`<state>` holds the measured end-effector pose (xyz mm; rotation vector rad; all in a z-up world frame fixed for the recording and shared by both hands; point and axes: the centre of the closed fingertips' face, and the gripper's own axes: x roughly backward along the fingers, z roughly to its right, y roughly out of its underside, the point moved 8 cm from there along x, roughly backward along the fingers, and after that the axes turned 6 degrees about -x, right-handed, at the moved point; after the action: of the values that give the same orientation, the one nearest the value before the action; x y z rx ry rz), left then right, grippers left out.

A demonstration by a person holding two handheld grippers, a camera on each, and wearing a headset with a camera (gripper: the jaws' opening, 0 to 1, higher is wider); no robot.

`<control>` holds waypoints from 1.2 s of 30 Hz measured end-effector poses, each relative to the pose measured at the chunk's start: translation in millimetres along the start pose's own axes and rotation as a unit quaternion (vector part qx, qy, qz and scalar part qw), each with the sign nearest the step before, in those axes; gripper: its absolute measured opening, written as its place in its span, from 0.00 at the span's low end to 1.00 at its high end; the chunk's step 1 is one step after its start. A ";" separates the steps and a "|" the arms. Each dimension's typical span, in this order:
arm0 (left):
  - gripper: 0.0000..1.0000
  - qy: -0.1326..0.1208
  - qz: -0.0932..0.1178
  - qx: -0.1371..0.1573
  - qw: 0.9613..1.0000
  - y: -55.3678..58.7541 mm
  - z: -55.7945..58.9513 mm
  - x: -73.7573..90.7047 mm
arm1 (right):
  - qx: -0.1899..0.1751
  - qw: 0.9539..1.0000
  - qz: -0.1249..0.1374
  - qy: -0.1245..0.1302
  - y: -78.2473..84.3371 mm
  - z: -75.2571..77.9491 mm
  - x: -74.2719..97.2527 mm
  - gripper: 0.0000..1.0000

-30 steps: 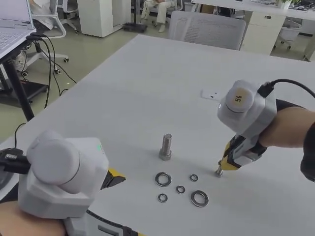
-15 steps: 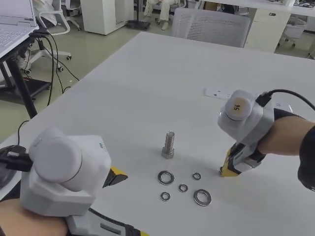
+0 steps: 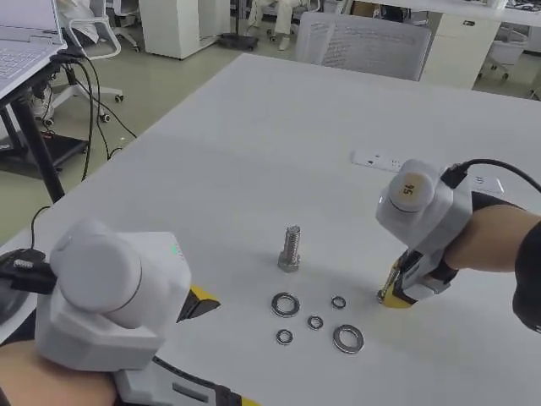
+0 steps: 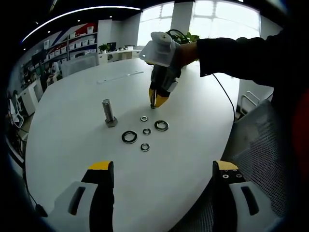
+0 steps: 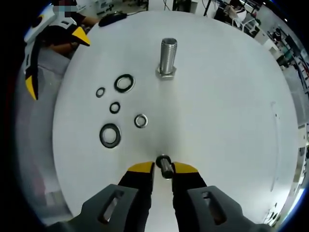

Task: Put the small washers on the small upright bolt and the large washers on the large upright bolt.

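The large bolt (image 3: 289, 249) (image 4: 109, 113) (image 5: 167, 59) stands upright on its head on the white table (image 3: 254, 152). In front of it lie two large washers (image 3: 285, 304) (image 3: 347, 338) and three small washers (image 3: 338, 302) (image 3: 315, 322) (image 3: 284, 337). My right gripper (image 3: 389, 293) (image 5: 163, 169) (image 4: 155, 102) is shut on the small bolt (image 5: 164, 166), holding it down at the table just right of the washers. My left gripper (image 4: 161, 169) (image 3: 199, 306) is open and holds nothing, near the table's front left, well short of the washers.
A white power strip (image 3: 376, 159) lies on the table beyond the right gripper. A grey chair (image 3: 363, 46) stands at the table's far edge. Off the table's left side is a desk with a laptop (image 3: 21, 42) and hanging cables.
The right gripper has sunk slightly toward the table with the small bolt, whose head is now hidden behind the jaws in the head view. The left gripper and washers have stayed put.
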<state>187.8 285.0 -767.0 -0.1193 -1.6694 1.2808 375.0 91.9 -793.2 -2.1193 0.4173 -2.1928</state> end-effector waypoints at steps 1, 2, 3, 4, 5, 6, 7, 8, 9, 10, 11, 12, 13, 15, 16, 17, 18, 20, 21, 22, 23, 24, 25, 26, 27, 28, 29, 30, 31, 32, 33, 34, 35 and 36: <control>0.84 0.000 0.000 0.000 1.000 0.0 0.1 0.0 | 0.001 1.000 -0.001 0.000 0.2 -0.3 0.8 0.16; 0.84 0.000 0.000 0.000 1.000 0.1 0.3 -0.1 | 0.001 1.000 0.000 0.001 0.5 -0.2 1.5 0.17; 0.83 0.000 0.000 -0.001 1.000 0.1 0.4 -0.1 | 0.001 1.000 0.000 0.002 0.7 -0.2 2.4 0.17; 0.83 0.000 0.000 -0.001 1.000 0.1 0.5 -0.1 | 0.001 1.000 0.001 0.002 1.0 -0.3 3.4 0.18; 0.83 0.000 0.000 -0.001 1.000 0.1 0.6 -0.1 | 0.002 1.000 0.002 0.003 1.2 -0.4 4.3 0.18; 0.83 0.000 0.000 -0.001 1.000 0.1 0.8 -0.2 | 0.002 1.000 0.002 0.003 1.5 -0.4 5.7 0.19; 0.83 0.001 0.000 -0.001 1.000 0.0 1.0 -0.2 | 0.003 1.000 0.002 0.005 1.5 -0.3 6.8 0.19; 0.83 0.001 0.000 -0.002 1.000 -0.1 1.0 -0.2 | 0.003 1.000 0.003 0.006 1.6 0.0 8.7 0.20; 0.83 0.001 0.000 -0.002 1.000 -0.2 1.0 -0.2 | 0.002 1.000 0.002 0.006 1.5 0.0 10.0 0.21; 0.83 0.001 0.000 -0.002 1.000 -0.4 1.0 -0.1 | 0.004 1.000 0.004 0.008 1.2 -0.5 12.3 0.22; 0.83 0.001 0.000 -0.002 1.000 -0.5 1.0 0.0 | 0.005 1.000 0.007 0.009 0.4 -0.3 13.7 0.22; 0.83 0.001 0.001 -0.003 1.000 -0.5 1.0 0.0 | 0.004 1.000 0.007 0.009 0.2 -0.3 14.4 0.24; 0.83 0.001 0.001 -0.002 1.000 -1.0 0.8 0.1 | 0.005 1.000 0.008 0.010 -0.4 -0.6 16.5 0.25; 0.83 0.001 0.001 -0.003 1.000 -1.5 0.7 0.2 | 0.008 1.000 0.012 0.013 -2.7 -0.7 20.1 0.28; 0.83 0.001 0.001 -0.003 1.000 -1.5 0.8 0.2 | 0.010 1.000 0.016 0.014 -4.5 -1.2 22.6 0.29; 0.83 0.001 0.001 -0.004 1.000 -1.6 0.8 0.2 | 0.011 1.000 0.020 0.015 -6.3 -0.7 24.1 0.30; 0.83 0.001 0.002 -0.004 1.000 -1.7 0.7 0.1 | 0.015 0.999 0.025 0.018 -9.1 -0.4 26.6 0.30; 0.83 0.001 0.003 -0.004 1.000 -2.0 0.5 0.0 | 0.022 0.999 0.037 0.023 -15.0 -0.9 30.6 0.33; 0.83 0.000 0.002 -0.004 1.000 -1.9 0.4 0.0 | 0.026 0.999 0.041 0.025 -17.5 -1.5 32.2 0.34; 0.83 0.001 0.002 -0.004 1.000 -2.0 0.3 -0.3 | 0.030 0.998 0.043 0.026 -19.7 -2.2 33.7 0.34; 0.83 0.001 0.002 -0.005 1.000 -2.0 0.3 -0.4 | 0.035 0.998 0.047 0.029 -23.4 -3.2 35.8 0.34; 0.83 0.001 0.001 -0.005 1.000 -2.1 0.4 -0.5 | 0.038 0.998 0.050 0.030 -26.0 -4.2 37.1 0.35; 0.83 0.000 0.001 -0.005 1.000 -2.1 0.3 -0.6 | 0.044 0.997 0.055 0.031 -29.8 -5.2 38.8 0.35; 0.83 0.000 0.001 -0.005 1.000 -2.1 0.2 -0.6 | 0.044 0.997 0.057 0.030 -31.9 -5.9 39.6 0.35; 0.83 0.000 0.002 -0.005 1.000 -2.2 0.0 -0.5 | 0.046 0.997 0.059 0.030 -34.1 -6.7 40.0 0.35; 0.83 0.000 0.002 -0.004 1.000 -2.3 -0.2 -0.5 | 0.051 0.996 0.061 0.030 -36.9 -8.0 40.5 0.35; 0.83 -0.001 0.002 -0.005 1.000 -2.4 -0.4 -0.5 | 0.053 0.996 0.062 0.029 -38.6 -8.9 40.5 0.34; 0.83 -0.001 0.002 -0.005 1.000 -2.3 -0.4 -0.5 | 0.057 0.996 0.063 0.030 -41.0 -10.2 40.6 0.34; 0.83 -0.001 0.002 -0.004 1.000 -2.3 -0.6 -0.4 | 0.061 0.996 0.064 0.029 -42.9 -11.2 40.4 0.34; 0.83 -0.001 0.003 -0.004 1.000 -2.2 -0.6 -0.5 | 0.063 0.996 0.064 0.028 -45.1 -12.6 40.1 0.34; 0.83 -0.001 0.003 -0.004 1.000 -2.2 -0.7 -0.5 | 0.064 0.996 0.064 0.028 -45.8 -12.9 40.0 0.34; 0.83 -0.002 0.003 -0.004 1.000 -2.3 -0.8 -0.5 | 0.069 0.995 0.064 0.026 -48.4 -14.3 39.2 0.34; 0.83 -0.001 0.003 -0.004 1.000 -2.3 -0.8 -0.6 | 0.072 0.995 0.063 0.024 -50.3 -15.4 38.2 0.34; 0.83 -0.001 0.003 -0.004 1.000 -2.4 -0.7 -0.7 | 0.075 0.995 0.063 0.025 -51.7 -16.3 37.5 0.34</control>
<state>189.8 284.1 -765.6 -0.1277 -1.6774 1.2784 364.2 135.4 -744.7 -1.9130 0.3655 -2.1385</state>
